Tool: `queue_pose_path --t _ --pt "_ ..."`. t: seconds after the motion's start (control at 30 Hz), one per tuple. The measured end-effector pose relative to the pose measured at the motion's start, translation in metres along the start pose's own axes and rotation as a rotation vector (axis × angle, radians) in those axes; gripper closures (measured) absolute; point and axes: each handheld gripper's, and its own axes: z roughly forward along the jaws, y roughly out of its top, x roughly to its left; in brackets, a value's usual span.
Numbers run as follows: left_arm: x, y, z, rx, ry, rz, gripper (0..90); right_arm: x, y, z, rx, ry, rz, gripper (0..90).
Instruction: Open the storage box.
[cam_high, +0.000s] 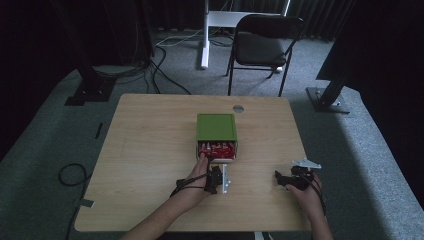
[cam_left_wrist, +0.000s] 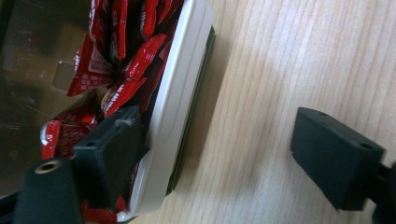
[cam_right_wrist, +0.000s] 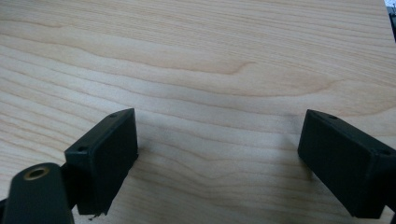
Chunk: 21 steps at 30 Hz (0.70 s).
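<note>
Centrally on the table (cam_high: 150, 150), toward its near edge: one green box (cam_high: 216, 126), lid on top, its white-rimmed drawer (cam_left_wrist: 175, 107) pulled out toward the near edge and packed with red sachets (cam_left_wrist: 135, 56), too many and too overlapped to count. Two grippers, one per hand. Left gripper (cam_high: 216, 179) just beside the drawer front, jaws apart though not at their widest, one jaw lying against the drawer's rim among the sachets, the other over bare wood; nothing clamped. Right gripper (cam_high: 290, 179) near the table's right near corner, well apart from the box, jaws spread wide over bare wood, holding nothing. One grey three-cornered plate atop each gripper. One round grommet (cam_high: 238, 108) close to the far edge. Light wood-grain top with rounded corners. Grey carpet underneath, dark curtains behind. One black folding chair (cam_high: 265, 45) beyond the far edge, one white stand leg (cam_high: 204, 35) beside it, two dark posts on base plates flanking the far corners, several black cables on the floor at left.
</note>
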Motion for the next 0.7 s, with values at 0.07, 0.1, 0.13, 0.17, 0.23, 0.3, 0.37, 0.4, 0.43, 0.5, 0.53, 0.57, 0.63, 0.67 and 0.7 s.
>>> queue_pose_path --t 0.07,0.1,0.13,0.17,0.23,0.3,0.37,0.4,0.43,0.5,0.53,0.57,0.63,0.67,0.7 --pt "0.001 0.000 0.002 0.007 0.001 0.003 22.1 0.000 0.000 0.000 0.000 0.000 0.000 11.5" --pt "0.001 -0.001 0.004 0.008 0.000 0.003 22.2 0.000 0.000 0.000 0.000 0.000 0.000 11.5" --pt "0.001 -0.001 0.005 0.016 0.005 0.010 22.4 0.000 0.000 0.000 0.000 0.000 0.000 11.5" --pt "0.001 -0.001 0.006 0.020 0.008 0.020 22.5 0.000 0.000 0.000 0.000 0.000 0.000 11.5" --pt "0.001 -0.001 0.008 0.030 0.021 0.039 22.6 0.000 0.000 0.000 0.000 0.000 0.000 11.5" --pt "0.001 -0.001 0.012 0.028 0.037 0.044 24.2 0.000 0.000 0.000 0.000 0.000 0.000 11.5" --pt "0.000 -0.001 0.014 0.025 0.063 0.063 25.9 0.000 0.000 0.000 0.000 0.000 0.000 11.5" --pt "0.000 -0.001 0.015 0.027 0.076 0.078 28.2 0.000 0.000 0.000 0.001 0.000 0.000 11.5" --pt "0.000 -0.001 0.015 0.034 0.084 0.093 29.9 0.000 0.000 0.000 0.000 0.000 0.000 11.5" --pt "0.001 -0.002 0.018 0.035 0.096 0.104 32.5 0.000 0.000 0.000 0.000 0.000 0.000 11.5" --pt "0.001 -0.003 0.020 0.048 0.107 0.113 34.7 0.000 0.000 0.000 0.000 0.000 0.000 11.4" --pt "0.001 -0.004 0.021 0.058 0.113 0.116 36.6 0.000 0.000 0.000 0.000 0.000 0.000 11.5" --pt "-0.001 -0.005 0.024 0.067 0.124 0.117 37.6 0.000 0.000 0.000 0.000 0.000 0.000 11.5" --pt "-0.001 -0.006 0.025 0.077 0.126 0.128 37.6 0.000 0.000 0.000 0.000 0.000 0.000 11.5" --pt "-0.001 -0.006 0.026 0.076 0.133 0.129 37.7 0.000 0.000 0.000 0.000 0.000 0.000 11.5"
